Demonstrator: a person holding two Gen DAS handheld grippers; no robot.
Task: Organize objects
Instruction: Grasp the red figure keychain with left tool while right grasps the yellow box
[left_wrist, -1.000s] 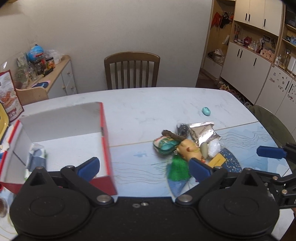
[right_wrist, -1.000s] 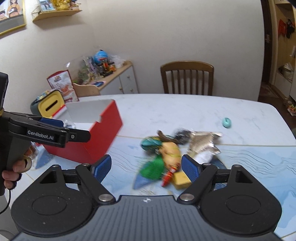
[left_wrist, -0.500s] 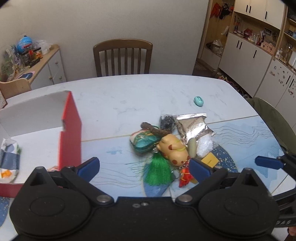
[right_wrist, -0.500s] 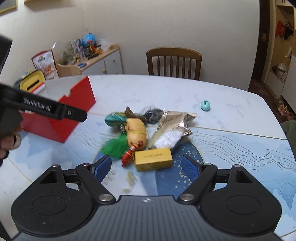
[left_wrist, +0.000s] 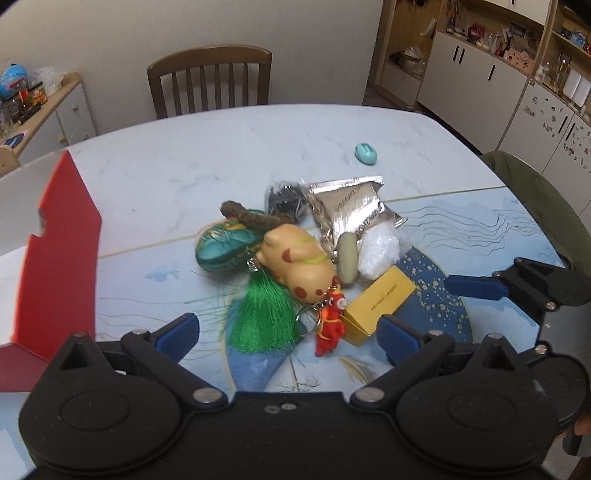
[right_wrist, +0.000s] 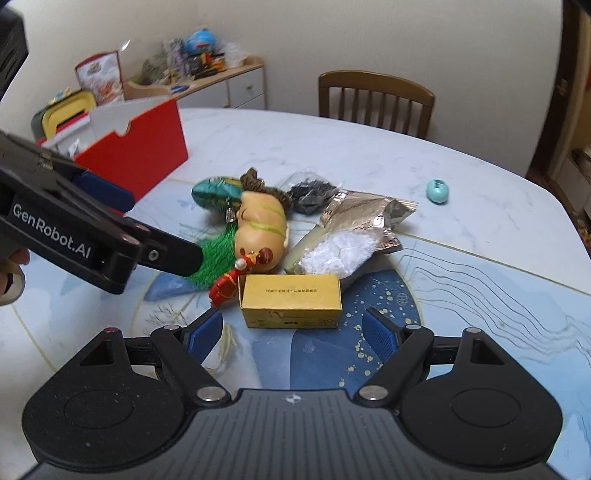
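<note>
A: Left wrist view first. How much room is there around the yellow box (left_wrist: 378, 300)?

B: The left gripper (left_wrist: 286, 330) has its jaws wide apart and empty, hovering near the box. Bare desk (left_wrist: 207, 155) runs beyond the pile to the chair (left_wrist: 209, 79). The red carton (left_wrist: 61, 254) stands well left of the box, and the teal egg (left_wrist: 366, 153) lies alone far beyond it.

A: And the right wrist view?

B: The right gripper (right_wrist: 293, 338) has its jaws spread, holding nothing, just short of the yellow box (right_wrist: 290, 301). The tan toy (right_wrist: 262, 229) and green tassel (right_wrist: 218, 254) lie left beyond the box. I can't make out the red carton's (right_wrist: 140, 147) contents.
</note>
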